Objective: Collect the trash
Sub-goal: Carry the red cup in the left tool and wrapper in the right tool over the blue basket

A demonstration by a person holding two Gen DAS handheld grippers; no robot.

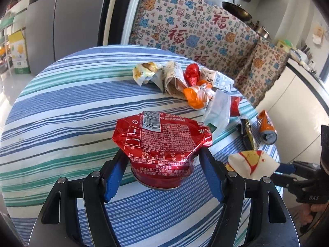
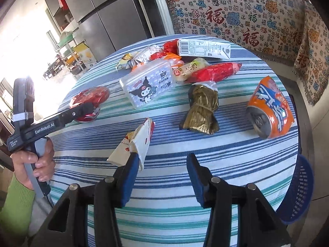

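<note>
Striped table (image 1: 61,103): left gripper (image 1: 162,154) clamps crushed red can (image 1: 162,142)

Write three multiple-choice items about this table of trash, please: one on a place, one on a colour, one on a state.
1. Where is the blue plastic mesh basket?
A. On the table among the wrappers
B. Off the table, just past its edge
C. On top of the refrigerator

2. What colour is the crushed drink can lying free on the striped tablecloth?
A. Green
B. Black
C. Orange

3. What is the state of the crushed red metal can?
A. Clamped in the left gripper
B. Lying free on the cloth
C. Inside the basket

Answers: 1 B, as the right wrist view shows the basket beyond the cloth's edge; 2 C, as its printed skin is orange; 3 A, as both blue pads press its sides.
</note>
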